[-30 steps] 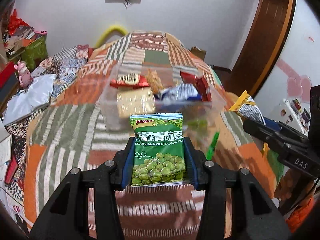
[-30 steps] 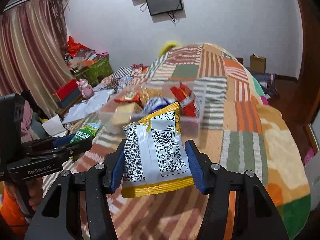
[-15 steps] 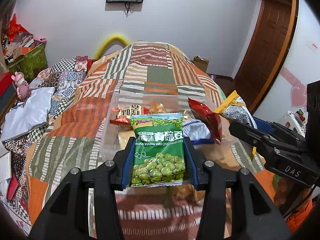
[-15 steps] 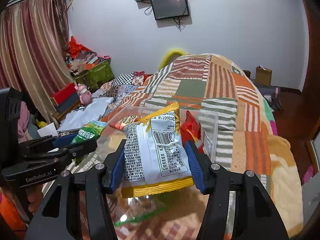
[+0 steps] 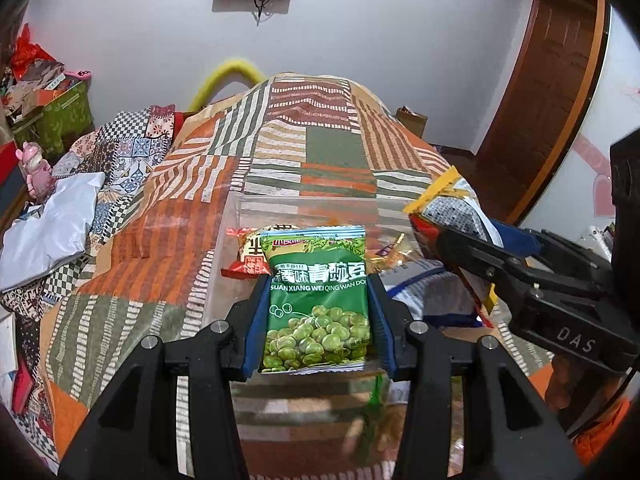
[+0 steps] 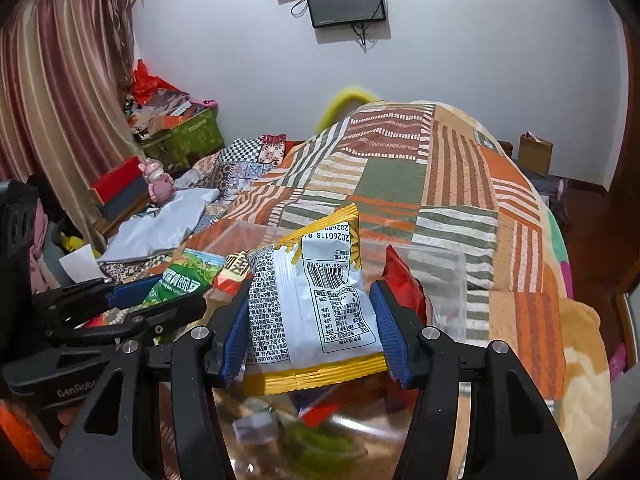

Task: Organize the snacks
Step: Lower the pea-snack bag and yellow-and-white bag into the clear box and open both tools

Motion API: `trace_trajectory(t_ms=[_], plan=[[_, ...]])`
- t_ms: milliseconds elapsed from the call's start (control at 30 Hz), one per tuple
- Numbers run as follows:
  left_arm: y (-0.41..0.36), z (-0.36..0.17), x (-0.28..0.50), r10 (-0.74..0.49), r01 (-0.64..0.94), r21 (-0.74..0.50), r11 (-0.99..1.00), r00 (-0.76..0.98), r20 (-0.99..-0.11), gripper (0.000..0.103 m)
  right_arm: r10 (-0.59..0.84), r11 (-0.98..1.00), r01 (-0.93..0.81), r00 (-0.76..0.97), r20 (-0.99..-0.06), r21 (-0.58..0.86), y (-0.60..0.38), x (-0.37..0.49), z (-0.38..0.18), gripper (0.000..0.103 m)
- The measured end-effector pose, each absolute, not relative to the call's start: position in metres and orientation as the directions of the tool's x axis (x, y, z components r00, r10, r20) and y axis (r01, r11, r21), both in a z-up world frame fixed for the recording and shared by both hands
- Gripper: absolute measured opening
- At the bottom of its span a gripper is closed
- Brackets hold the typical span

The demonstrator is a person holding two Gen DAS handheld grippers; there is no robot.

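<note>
With the left gripper [image 5: 318,312] pinching the green pea packet [image 5: 318,300] and the right gripper [image 6: 310,320] pinching the yellow-edged packet [image 6: 312,304], both just above the clear bin [image 5: 304,210], lower each well inside its walls before letting go.

Both wrist cams look forward along their fingers, close over the bin [image 5: 240,216], facing the far wall. Shared: bin [image 6: 452,276], quilt [image 5: 320,148], monitor [image 6: 346,0].
</note>
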State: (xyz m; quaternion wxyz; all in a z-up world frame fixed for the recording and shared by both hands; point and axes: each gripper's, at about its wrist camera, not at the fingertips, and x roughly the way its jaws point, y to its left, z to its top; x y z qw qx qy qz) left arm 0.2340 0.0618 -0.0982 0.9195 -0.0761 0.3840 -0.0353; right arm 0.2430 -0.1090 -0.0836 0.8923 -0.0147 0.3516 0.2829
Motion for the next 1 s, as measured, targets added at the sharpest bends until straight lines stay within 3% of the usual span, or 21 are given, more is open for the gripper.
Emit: trace_trajectory(t_ms=[700, 1000], plan=[[0.073, -0.131, 0.253, -0.127, -0.015, -0.182, 0.983, 0.660, -0.740, 0.046, 0.419, 0.850, -0.521, 0.576, -0.702, 0.080, -0.082, 0.263, -0.107, 0.055], [0.074, -0.114, 0.235, -0.128, -0.022, -0.193, 0.981, 0.677, -0.725, 0.056, 0.435, 0.845, -0.528, 0.587, -0.683, 0.085, -0.088, 0.247, -0.092, 0.064]])
